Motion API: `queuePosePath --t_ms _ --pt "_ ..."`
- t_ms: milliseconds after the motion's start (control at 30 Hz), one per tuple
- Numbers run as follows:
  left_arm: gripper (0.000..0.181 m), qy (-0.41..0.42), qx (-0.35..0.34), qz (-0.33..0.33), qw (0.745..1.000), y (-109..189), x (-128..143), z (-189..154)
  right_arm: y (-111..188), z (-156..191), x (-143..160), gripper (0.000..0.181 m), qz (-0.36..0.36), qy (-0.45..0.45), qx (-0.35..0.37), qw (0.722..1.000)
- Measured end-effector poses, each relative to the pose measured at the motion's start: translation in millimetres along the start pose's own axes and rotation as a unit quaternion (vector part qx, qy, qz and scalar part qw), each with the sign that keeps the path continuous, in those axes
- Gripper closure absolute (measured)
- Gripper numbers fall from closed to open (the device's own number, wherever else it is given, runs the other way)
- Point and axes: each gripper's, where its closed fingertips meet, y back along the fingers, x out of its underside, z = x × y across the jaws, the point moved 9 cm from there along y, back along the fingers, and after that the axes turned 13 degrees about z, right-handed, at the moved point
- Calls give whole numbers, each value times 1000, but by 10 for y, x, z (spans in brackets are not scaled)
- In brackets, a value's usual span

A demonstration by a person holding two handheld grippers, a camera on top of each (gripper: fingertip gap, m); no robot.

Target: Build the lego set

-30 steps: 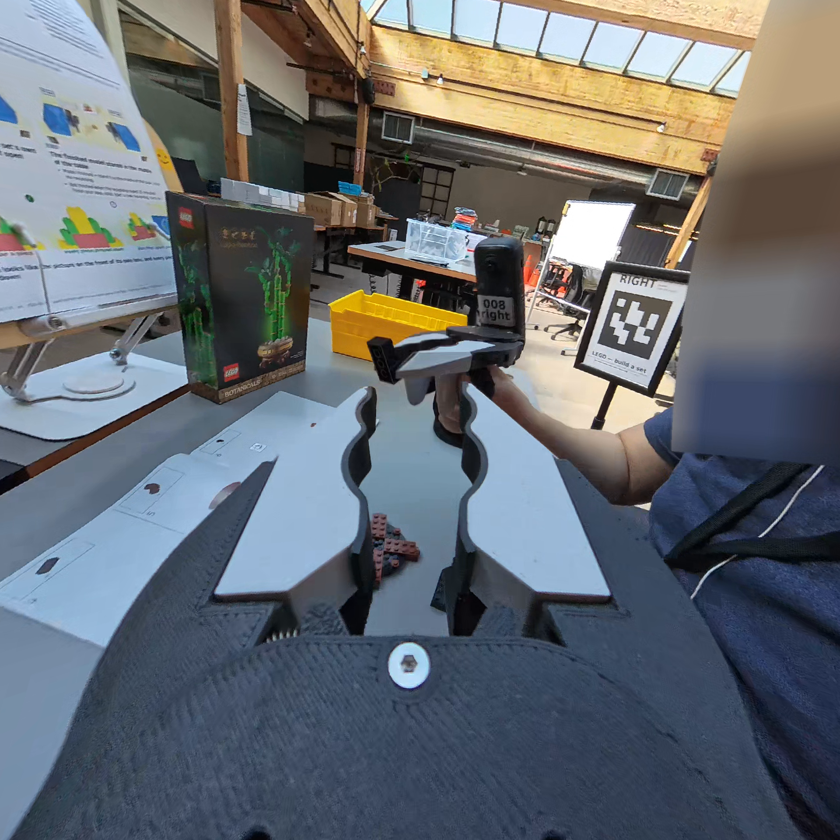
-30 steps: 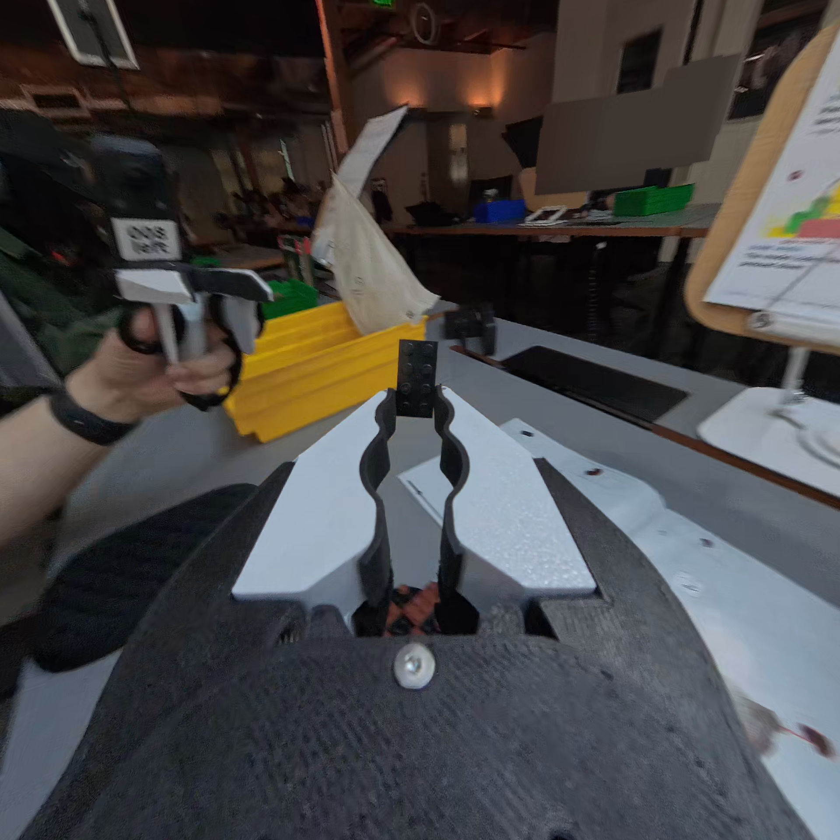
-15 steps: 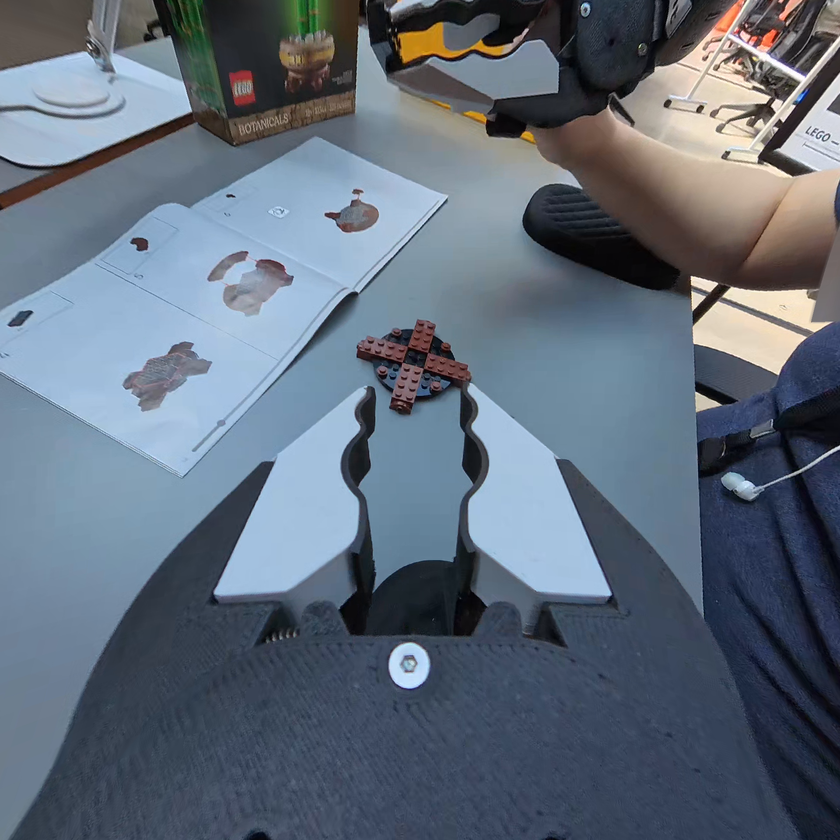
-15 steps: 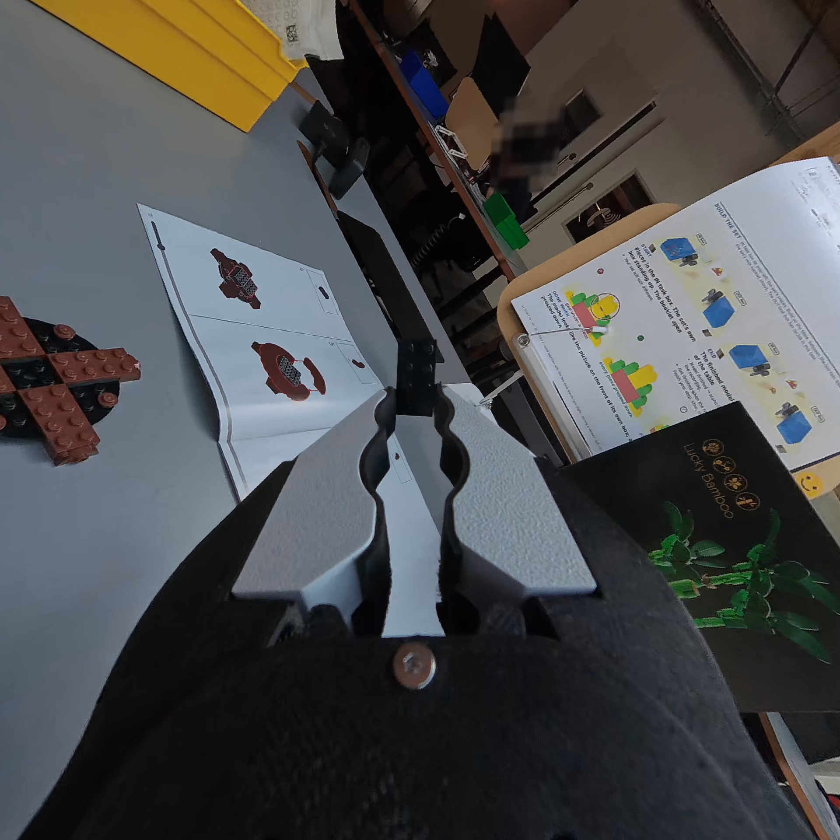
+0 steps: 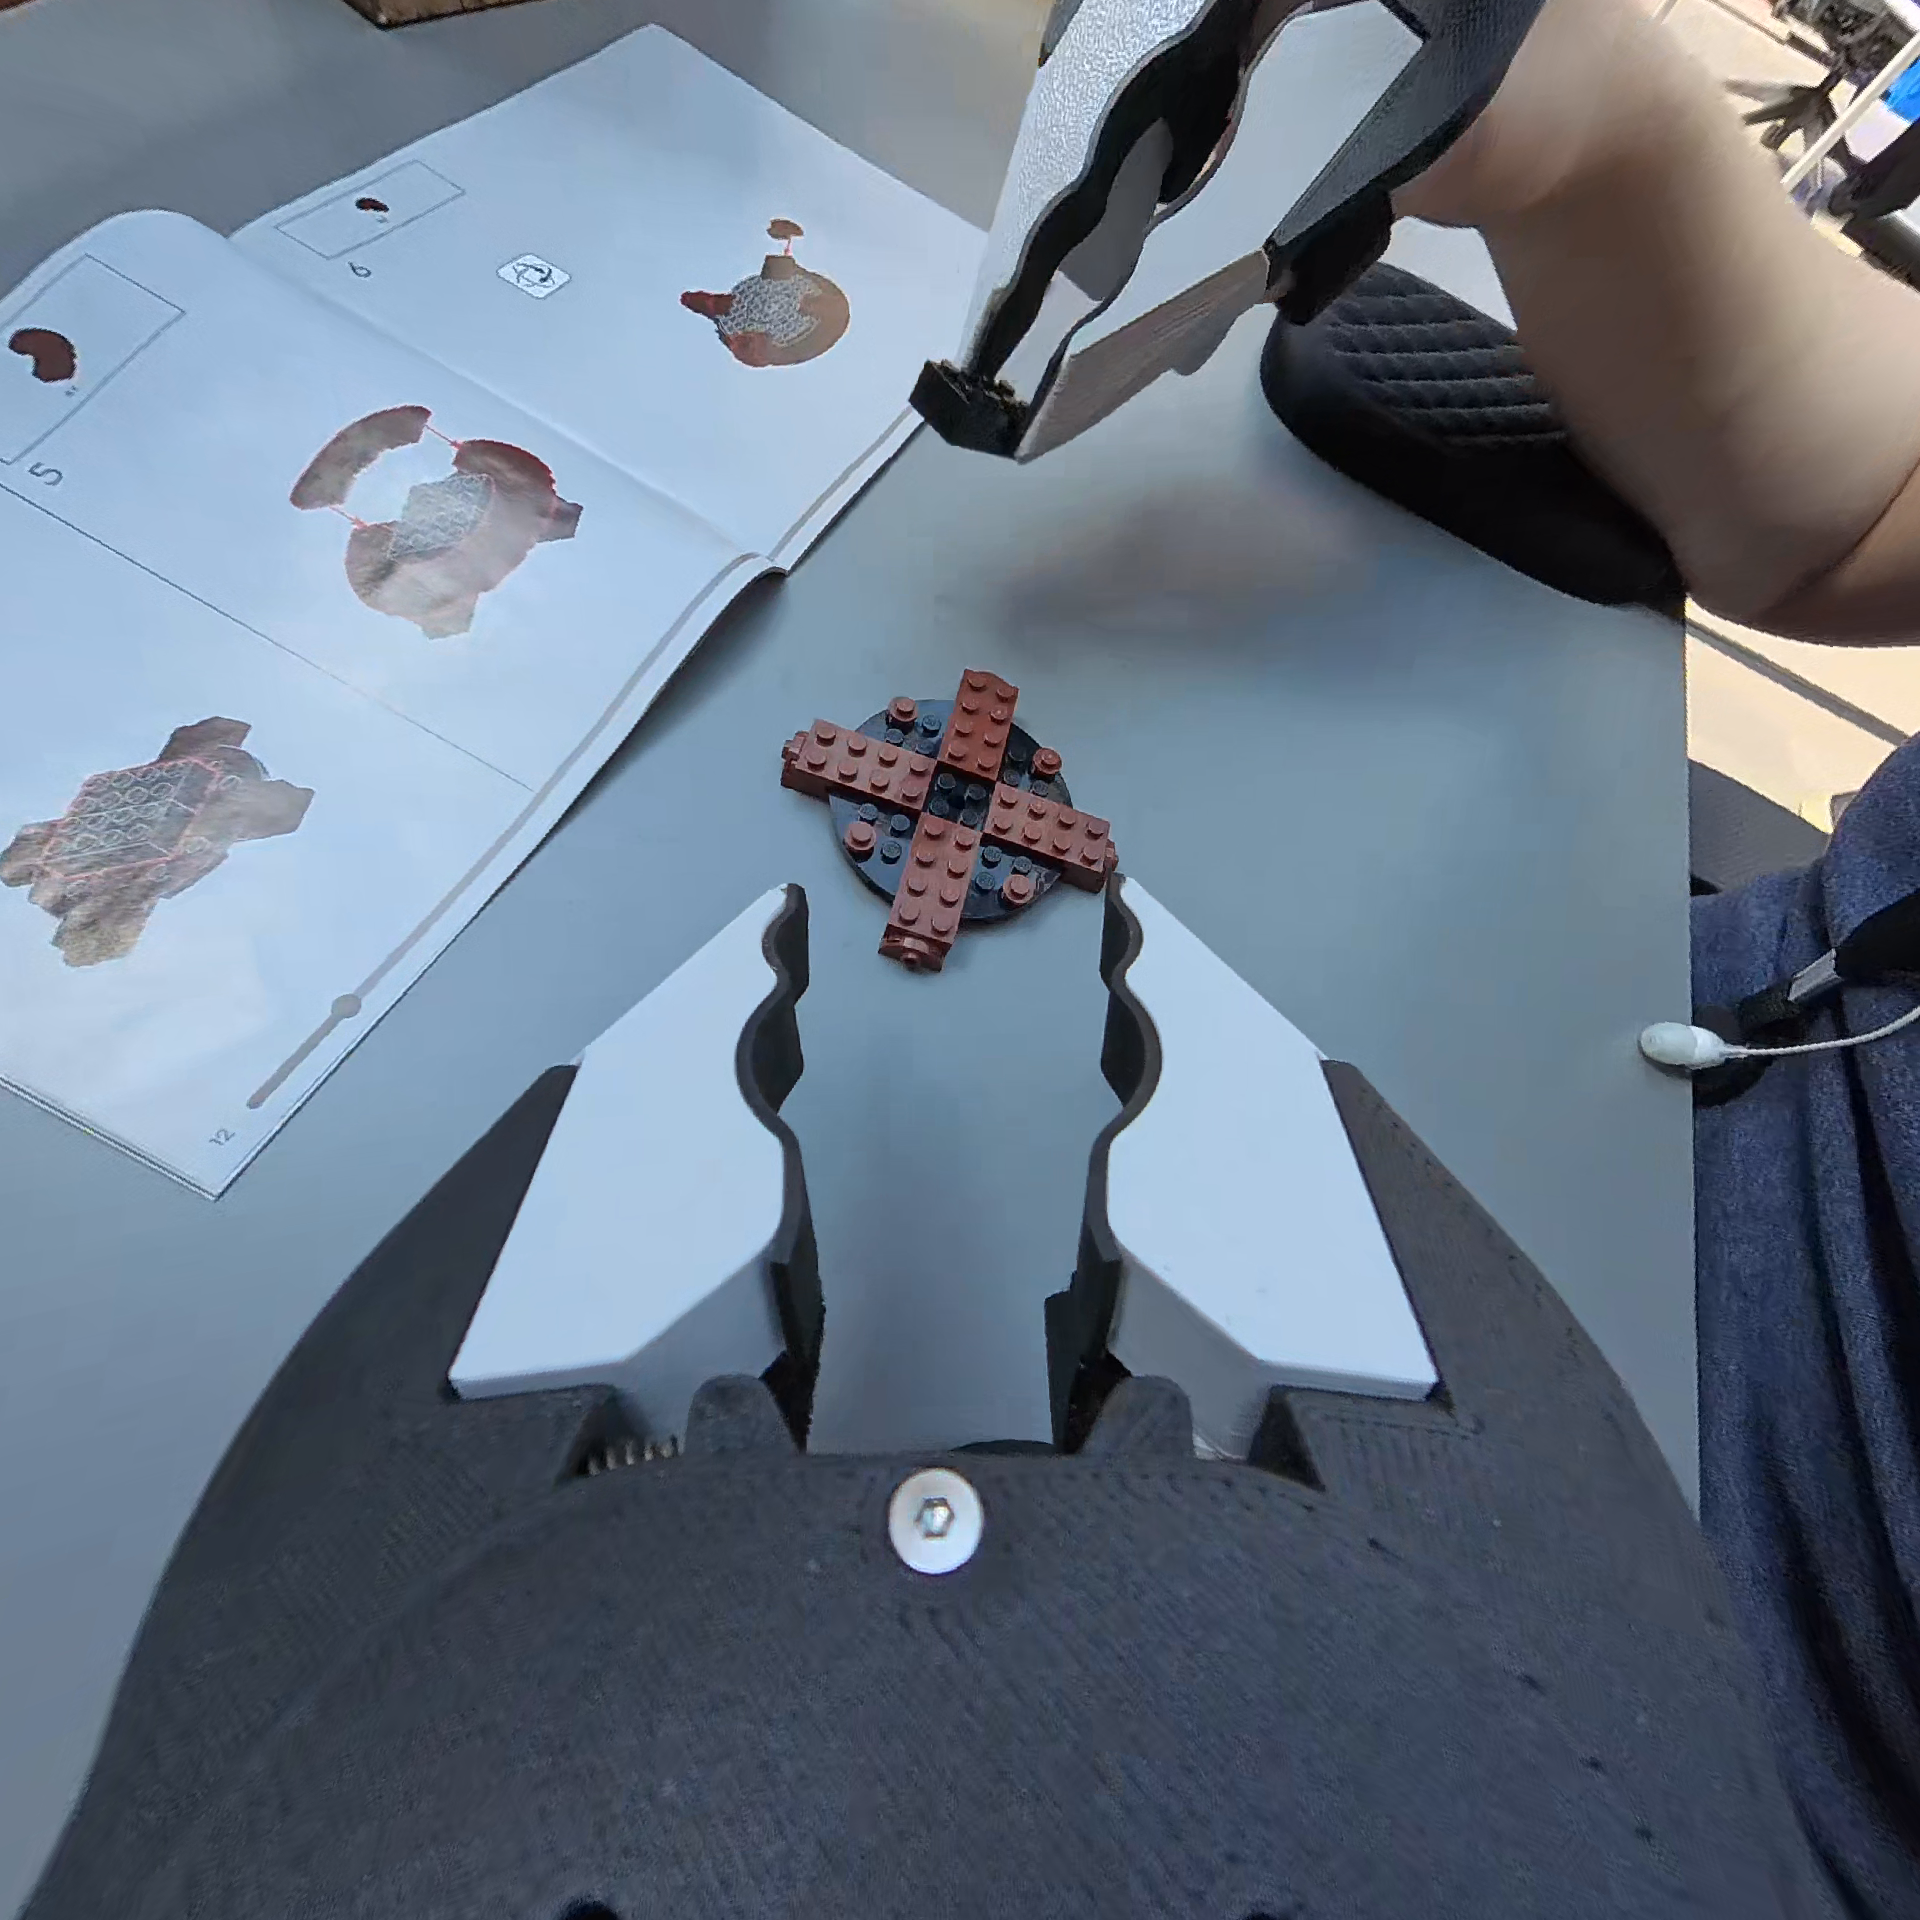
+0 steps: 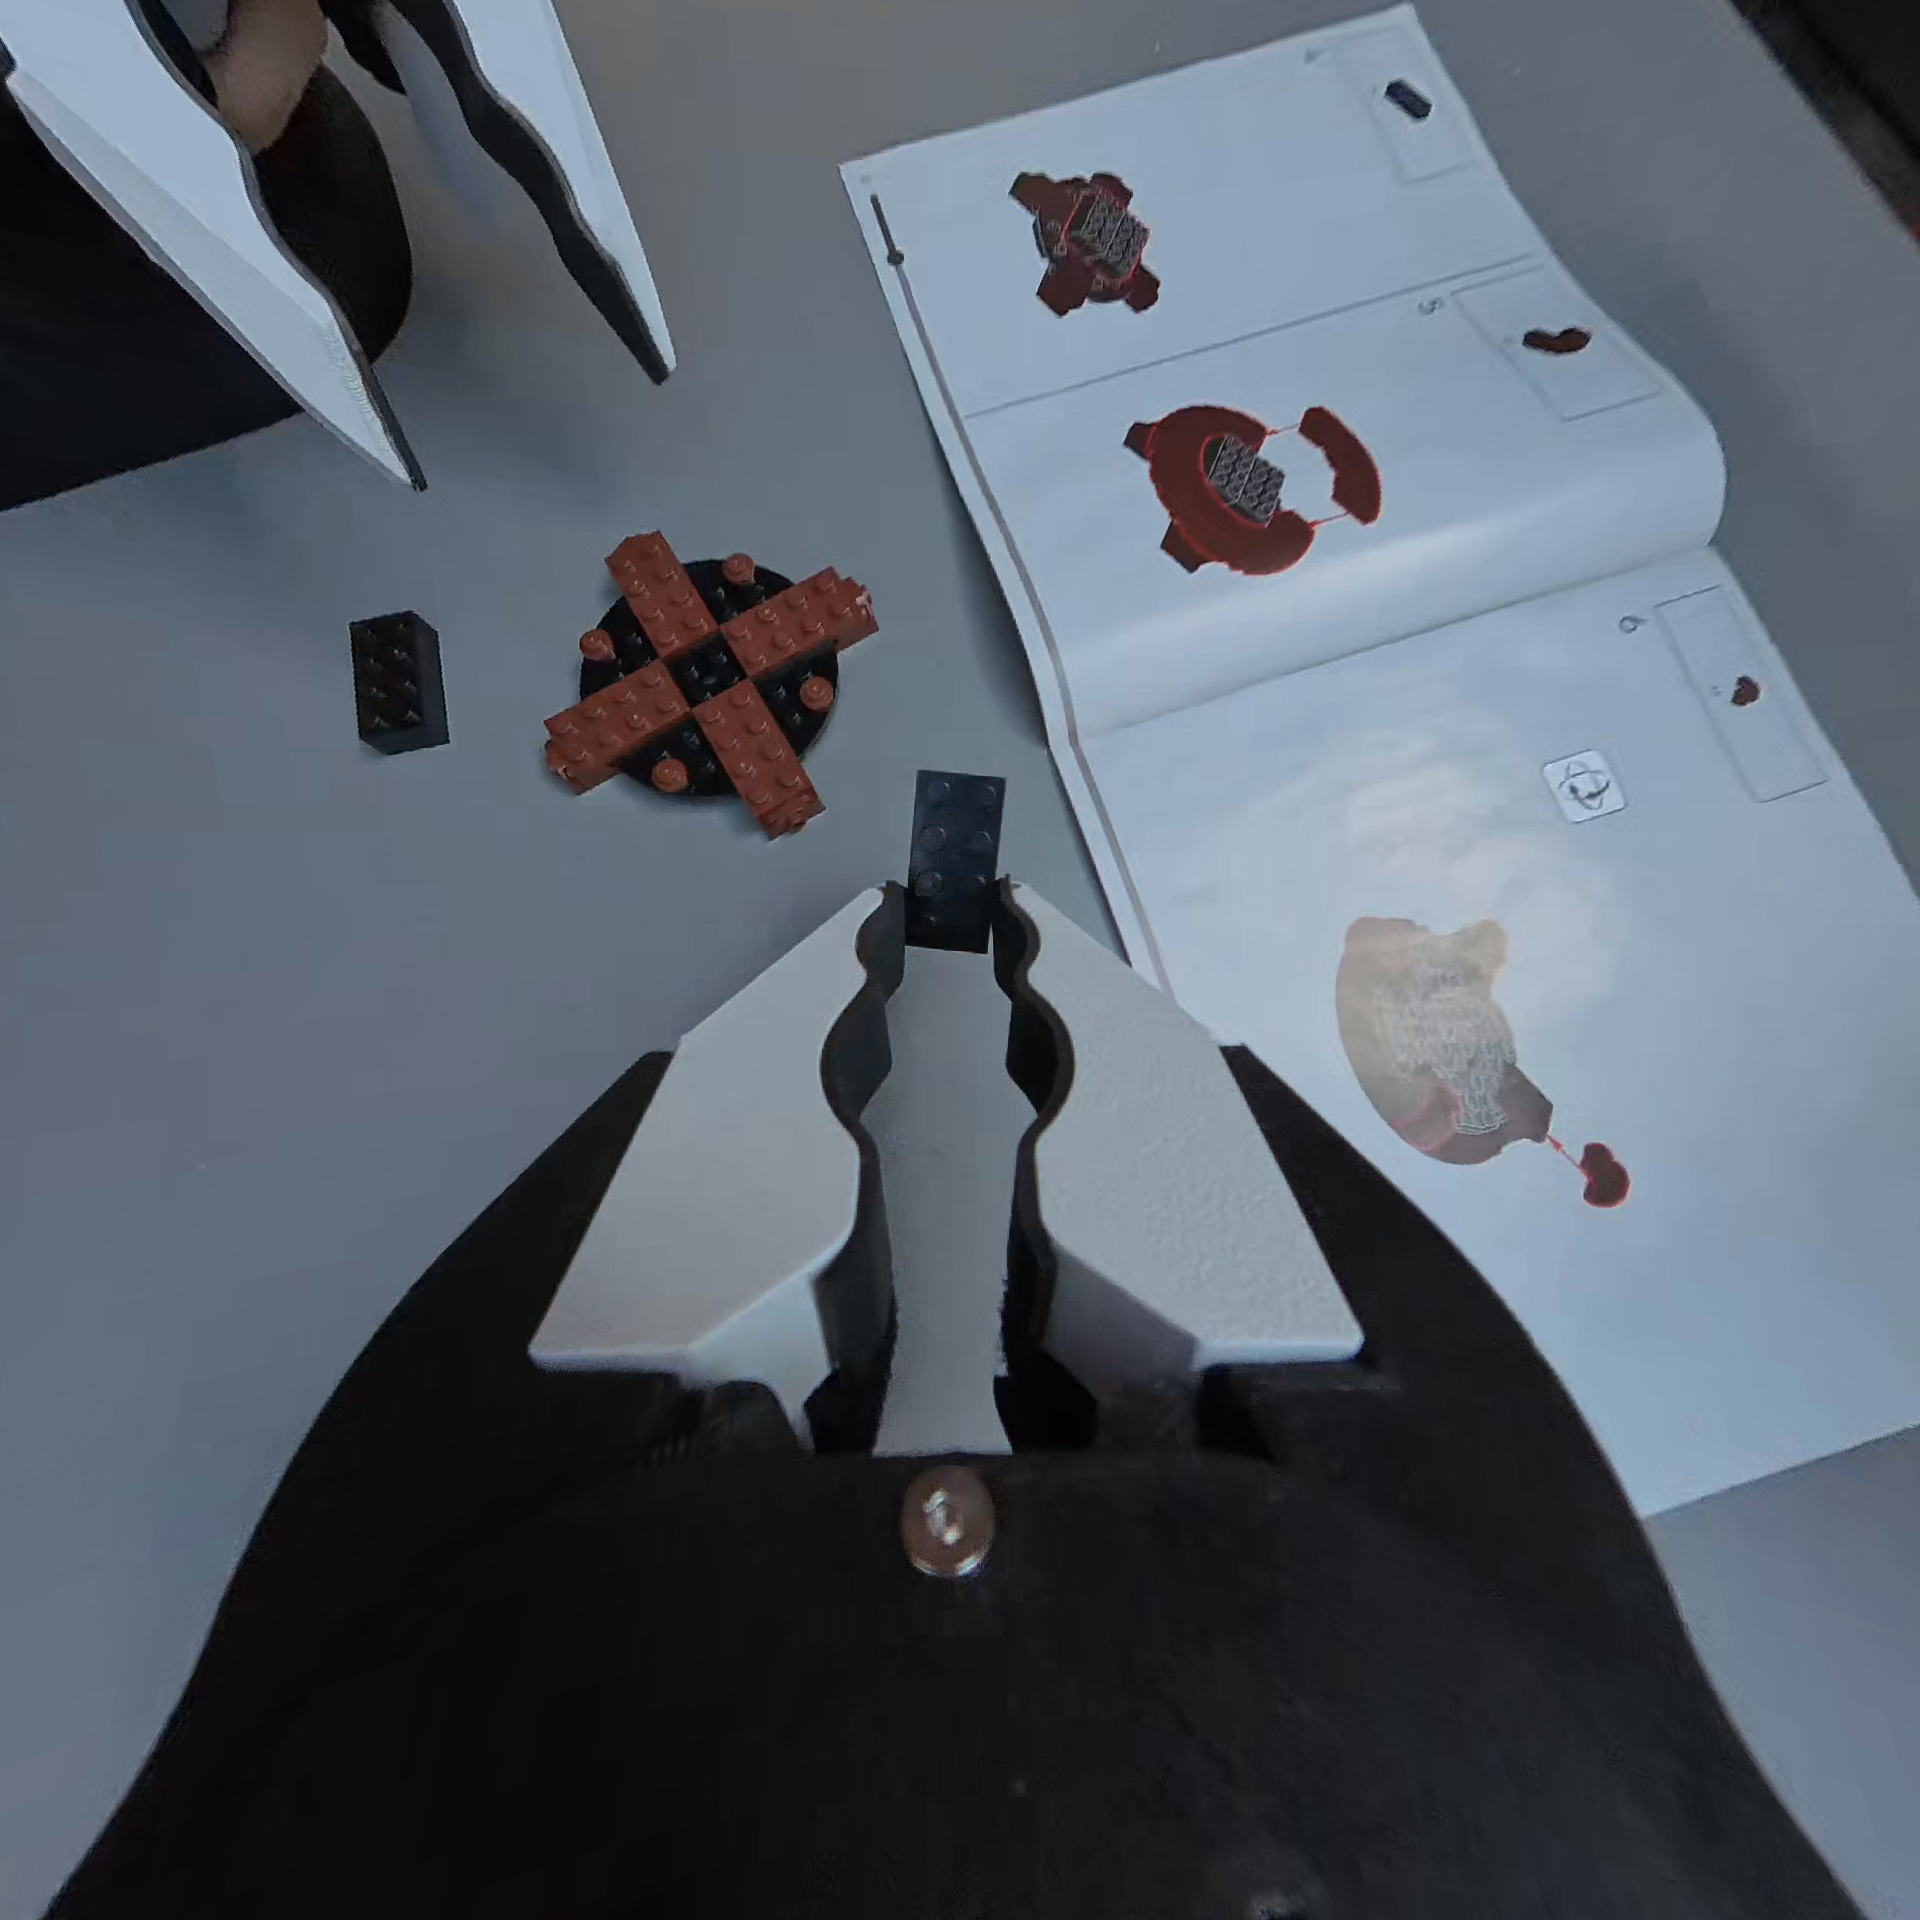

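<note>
A round black plate with a cross of brown bricks (image 5: pixel 948 808) lies flat on the grey table (image 5: pixel 1351 727); it also shows in the right wrist view (image 6: pixel 707 681). My left gripper (image 5: pixel 951 902) is open and empty, its tips just short of the cross. My right gripper (image 6: pixel 945 899) is shut on a black brick (image 6: pixel 956 847) and holds it above the table beside the cross. In the left wrist view the right gripper (image 5: pixel 987 400) hangs beyond the cross with the black brick (image 5: pixel 961 405) at its tips. A second black brick (image 6: pixel 398 681) lies loose on the table.
An open instruction booklet (image 5: pixel 364 582) lies flat beside the cross, also in the right wrist view (image 6: pixel 1403 727). A black padded rest (image 5: pixel 1455 447) sits at the table's edge under the person's forearm (image 5: pixel 1683 312). The person's blue clothing (image 5: pixel 1808 1351) is along the table edge. Tip to tip, the grippers are about 12 cm apart.
Both grippers have tipped down from the room toward the table. The left has closed in on the cross and opened wider. The right has swung over the table, still holding the black brick.
</note>
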Motion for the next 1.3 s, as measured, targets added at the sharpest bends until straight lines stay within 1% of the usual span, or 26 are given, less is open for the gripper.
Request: queuePosePath --t_ms 100,167,367,567,600,667,733,833,900,967,1033,1133,1200,1300 --pt "126 -9 -6 11 1000 -62 25 -18 -95 -13 115 165 53 -18 6 998" --pt "127 -6 -2 12 1000 -74 39 -23 -139 -7 168 165 72 -28 0 997" --pt "130 2 -5 -8 1000 3 45 1 -185 3 224 166 76 -53 -1 996" --pt "131 12 -10 -16 1000 45 78 36 -191 22 234 165 67 -49 12 996" --pt "131 14 -11 -18 1000 49 81 45 -194 20 235 163 63 -50 13 997" --pt "131 18 -10 -24 1000 60 78 60 -189 20 234 149 55 -47 10 997" --pt "131 21 -8 -30 999 71 77 71 -146 52 199 140 28 -13 7 1000" --pt "131 24 -3 -36 999 84 78 85 -81 189 99 135 -41 92 13 995" --pt "131 23 1 -40 999 91 75 90 -126 296 36 133 -65 147 -14 987" --pt "131 20 6 -40 999 93 72 88 -223 348 -28 130 -62 180 -37 981" --pt "131 14 12 -39 999 86 70 81 -320 350 -96 117 -44 197 -45 978" --pt "131 9 14 -36 999 72 72 72 -410 364 -199 110 -51 213 -59 974" --pt "131 9 14 -36 999 71 73 69 -464 342 -243 108 -47 214 -55 974" --pt "131 9 18 -40 999 77 73 72 -552 314 -262 108 -17 217 -58 974"
